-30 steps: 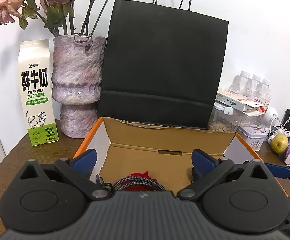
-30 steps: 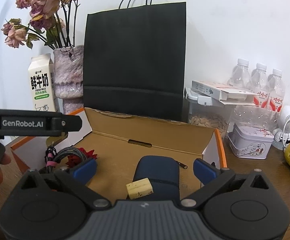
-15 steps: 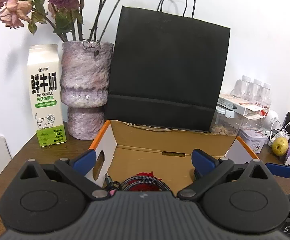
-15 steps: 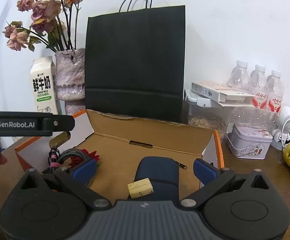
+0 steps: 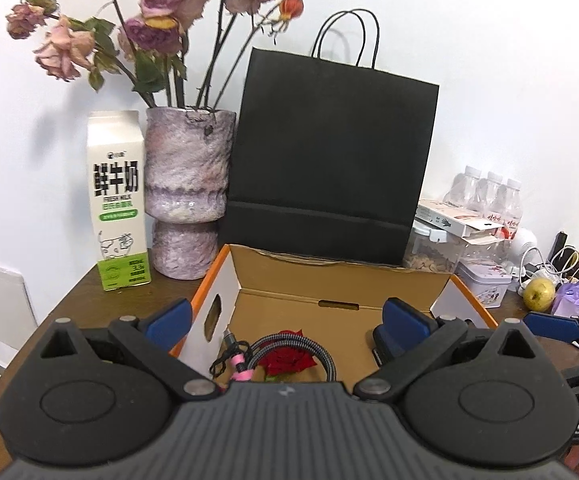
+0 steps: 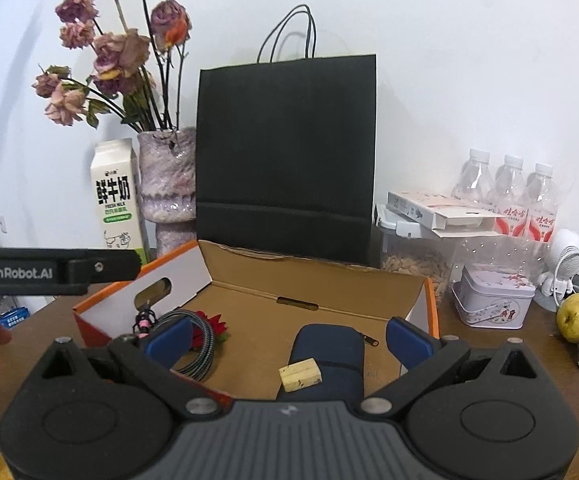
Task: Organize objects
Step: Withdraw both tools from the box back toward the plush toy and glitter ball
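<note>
We see a brown cardboard box (image 6: 317,292) with white sides and orange edges on a dark brown wooden worktop (image 5: 89,300). Inside lie a red rose (image 5: 285,360), a grey-and-black braided cable (image 6: 201,344) with a pink tie, a navy pouch (image 6: 329,352) and a pale yellow block (image 6: 300,373). Behind stand a black paper bag (image 6: 285,160), a mottled purple-and-white vase (image 5: 187,184) of faded pink roses, and a white-and-green milk carton (image 5: 117,200). Our black tongs (image 6: 287,340) have blue pads.

The left gripper (image 5: 285,322) has been drawn back and raised from the cardboard box (image 5: 341,280); the right gripper (image 6: 287,340) has been lifted slightly.
</note>
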The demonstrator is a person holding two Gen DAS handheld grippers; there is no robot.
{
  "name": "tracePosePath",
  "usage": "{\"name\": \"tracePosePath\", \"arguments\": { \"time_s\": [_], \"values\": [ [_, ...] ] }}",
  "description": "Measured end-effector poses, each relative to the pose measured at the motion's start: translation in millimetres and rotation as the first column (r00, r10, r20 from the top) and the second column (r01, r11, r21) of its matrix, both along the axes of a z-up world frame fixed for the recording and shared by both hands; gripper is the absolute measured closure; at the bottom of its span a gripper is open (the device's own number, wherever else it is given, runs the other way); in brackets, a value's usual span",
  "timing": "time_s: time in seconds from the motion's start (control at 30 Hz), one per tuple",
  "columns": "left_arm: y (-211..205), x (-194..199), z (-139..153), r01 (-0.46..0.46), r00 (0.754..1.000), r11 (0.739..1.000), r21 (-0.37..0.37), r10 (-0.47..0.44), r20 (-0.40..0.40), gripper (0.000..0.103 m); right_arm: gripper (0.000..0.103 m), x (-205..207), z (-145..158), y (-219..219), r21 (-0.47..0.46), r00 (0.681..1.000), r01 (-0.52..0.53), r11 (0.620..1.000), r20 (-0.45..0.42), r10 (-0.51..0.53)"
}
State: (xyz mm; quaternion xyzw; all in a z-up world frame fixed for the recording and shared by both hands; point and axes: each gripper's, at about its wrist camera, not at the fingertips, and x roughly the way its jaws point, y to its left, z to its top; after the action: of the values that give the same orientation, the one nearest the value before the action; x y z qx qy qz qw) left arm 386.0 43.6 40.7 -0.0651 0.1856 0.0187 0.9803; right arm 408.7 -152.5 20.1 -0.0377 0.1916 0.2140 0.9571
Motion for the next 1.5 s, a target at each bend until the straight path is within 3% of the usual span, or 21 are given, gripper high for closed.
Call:
{"name": "tracePosePath", "arguments": {
  "time_s": [0.43, 0.97, 1.2, 1.37, 1.5],
  "values": [
    [-1, -67, 0, -0.009, 1.000, 1.000, 0.005, 0.009, -0.001, 0.000, 0.000, -56, 3, -24, 0.021, 1.000, -0.001, 1.000, 0.028, 0.001],
    [-22, -154, -23, -0.012, 1.000, 1.000, 0.029, 0.013, -0.007, 0.000, 0.000, -136, -6, -61, 0.031, 0.997, -0.018, 0.999, 0.072, 0.016],
    [-23, -178, -40, -0.044, 0.997, 0.999, 0.021, 0.045, -0.060, 0.000, 0.000, -160, -14, -85, 0.044, 0.999, -0.005, 0.999, 0.035, 0.004],
    [-18, -191, -47, -0.076, 0.994, 0.997, -0.008, 0.075, -0.080, 0.000, 0.000, -174, -27, -105, 0.005, 1.000, 0.005, 1.000, 0.022, -0.005],
    [-20, -200, -54, -0.093, 0.990, 0.996, 0.010, 0.093, -0.101, 0.000, 0.000, -179, -37, -127, -0.010, 1.000, 0.016, 1.000, -0.004, -0.016]
  ]
}}
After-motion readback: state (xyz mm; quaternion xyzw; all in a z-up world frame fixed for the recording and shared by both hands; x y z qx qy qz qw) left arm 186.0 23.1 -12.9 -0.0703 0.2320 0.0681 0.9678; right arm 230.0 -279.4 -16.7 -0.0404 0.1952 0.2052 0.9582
